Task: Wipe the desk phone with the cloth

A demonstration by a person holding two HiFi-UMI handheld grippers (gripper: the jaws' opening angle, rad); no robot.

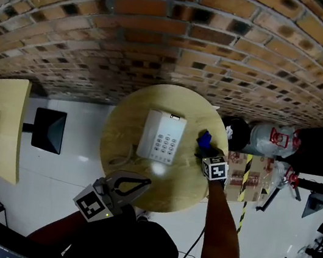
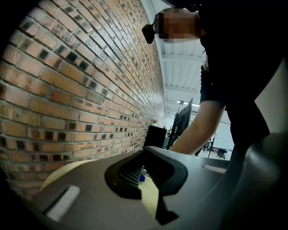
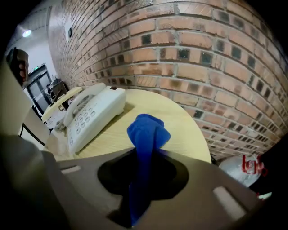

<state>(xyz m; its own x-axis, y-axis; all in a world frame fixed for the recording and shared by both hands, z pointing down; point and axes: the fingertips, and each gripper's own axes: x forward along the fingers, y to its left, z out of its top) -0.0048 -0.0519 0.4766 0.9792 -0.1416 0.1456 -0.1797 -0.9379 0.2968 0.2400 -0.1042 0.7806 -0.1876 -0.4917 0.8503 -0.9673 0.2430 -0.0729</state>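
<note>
The white desk phone [image 1: 161, 136] lies in the middle of a round wooden table [image 1: 126, 119], handset on its left side. In the right gripper view the phone [image 3: 92, 114] sits to the left, beyond the jaws. My right gripper [image 1: 205, 148] hovers just right of the phone, shut on a blue cloth [image 1: 204, 139]. The cloth [image 3: 147, 132] sticks up in a fold past the right gripper [image 3: 148, 155]. My left gripper [image 1: 139, 183] is over the table's near edge, its tips together with nothing held. Through the left gripper [image 2: 144, 157] only a sliver of tabletop shows.
A brick wall [image 1: 184, 36] runs behind the table. A pale side table [image 1: 1, 128] with a black handset and a black stool [image 1: 50, 130] stand to the left. Cardboard boxes [image 1: 252, 175] and plastic bags [image 1: 271, 138] crowd the right side. The phone cord [image 1: 120, 160] curls near the table's front left.
</note>
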